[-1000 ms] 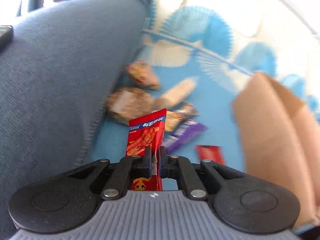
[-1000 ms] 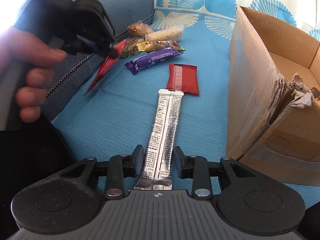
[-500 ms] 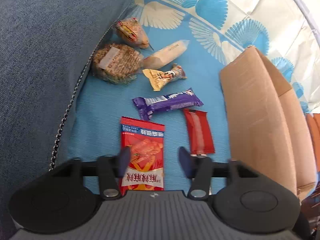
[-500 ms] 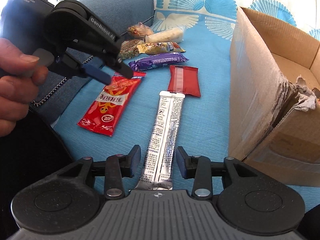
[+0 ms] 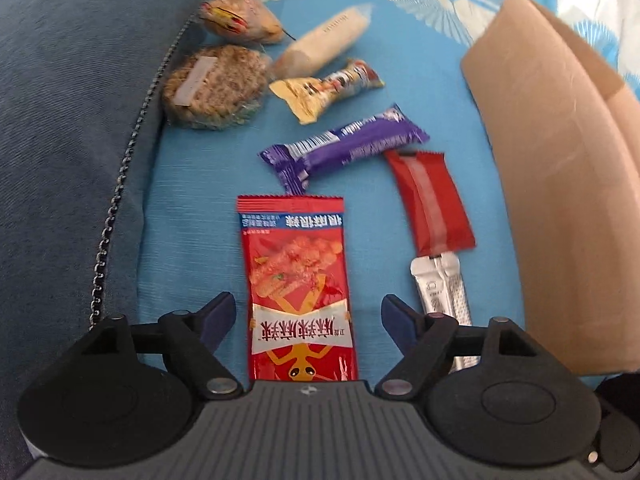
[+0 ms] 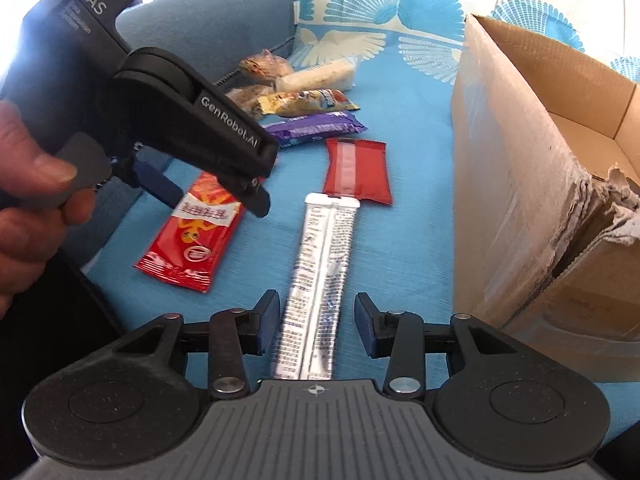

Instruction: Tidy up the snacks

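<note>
A red snack packet (image 5: 298,280) lies flat on the blue cloth between the open fingers of my left gripper (image 5: 306,314), which hovers just above it; it also shows in the right wrist view (image 6: 192,236). A silver stick pack (image 6: 320,276) lies between the open fingers of my right gripper (image 6: 316,326). A red bar (image 5: 428,200), a purple bar (image 5: 344,144), a yellow wrapped snack (image 5: 324,88), a pale roll (image 5: 324,40) and two round cakes (image 5: 216,84) lie farther back.
An open cardboard box (image 6: 532,152) stands on the right, its near corner torn. A blue sofa arm (image 5: 72,120) runs along the left. The left gripper body (image 6: 160,104) and hand show at the left of the right wrist view.
My left gripper let go of the red snack packet, which now lies flat on the cloth, and its jaws opened wider. My right gripper stays open over the silver stick pack.
</note>
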`<state>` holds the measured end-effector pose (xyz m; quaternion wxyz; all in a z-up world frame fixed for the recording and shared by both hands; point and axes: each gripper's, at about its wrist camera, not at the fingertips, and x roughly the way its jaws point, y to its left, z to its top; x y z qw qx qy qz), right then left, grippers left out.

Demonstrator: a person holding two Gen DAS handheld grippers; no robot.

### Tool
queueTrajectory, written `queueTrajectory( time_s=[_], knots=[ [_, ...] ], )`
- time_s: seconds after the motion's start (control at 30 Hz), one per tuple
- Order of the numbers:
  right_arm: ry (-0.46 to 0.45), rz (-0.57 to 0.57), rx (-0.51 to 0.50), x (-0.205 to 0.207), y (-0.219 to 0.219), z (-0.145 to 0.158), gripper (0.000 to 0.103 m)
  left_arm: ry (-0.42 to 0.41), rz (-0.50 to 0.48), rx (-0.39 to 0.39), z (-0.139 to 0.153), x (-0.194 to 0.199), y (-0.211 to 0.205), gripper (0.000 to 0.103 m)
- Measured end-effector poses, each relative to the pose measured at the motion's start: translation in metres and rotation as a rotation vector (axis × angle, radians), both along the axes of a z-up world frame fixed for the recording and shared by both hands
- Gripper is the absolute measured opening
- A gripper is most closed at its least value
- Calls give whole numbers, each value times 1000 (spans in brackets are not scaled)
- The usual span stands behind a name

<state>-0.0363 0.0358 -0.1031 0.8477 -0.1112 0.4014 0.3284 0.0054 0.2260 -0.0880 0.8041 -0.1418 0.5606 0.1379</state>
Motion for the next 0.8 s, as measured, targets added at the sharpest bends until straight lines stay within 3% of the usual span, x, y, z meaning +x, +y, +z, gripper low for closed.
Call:
queueTrajectory(
  time_s=[0.1, 0.17, 0.27, 0.43, 0.8],
  knots=[
    [-2, -5, -14, 2, 1, -2, 42, 15, -23, 28, -2, 1, -5, 84],
    [-16, 2, -25, 1, 1, -3, 33, 21, -36, 46, -4, 2, -9, 84],
    [-29, 11, -30, 1, 1, -4, 30, 26, -46, 72, -6, 5, -13, 81],
    [-47, 14, -22, 0, 0, -2, 25, -5, -38, 101, -3, 3, -16, 55],
    [-109, 30, -13, -10, -5, 7, 23, -124, -23, 74, 16, -13, -12, 50]
  ],
)
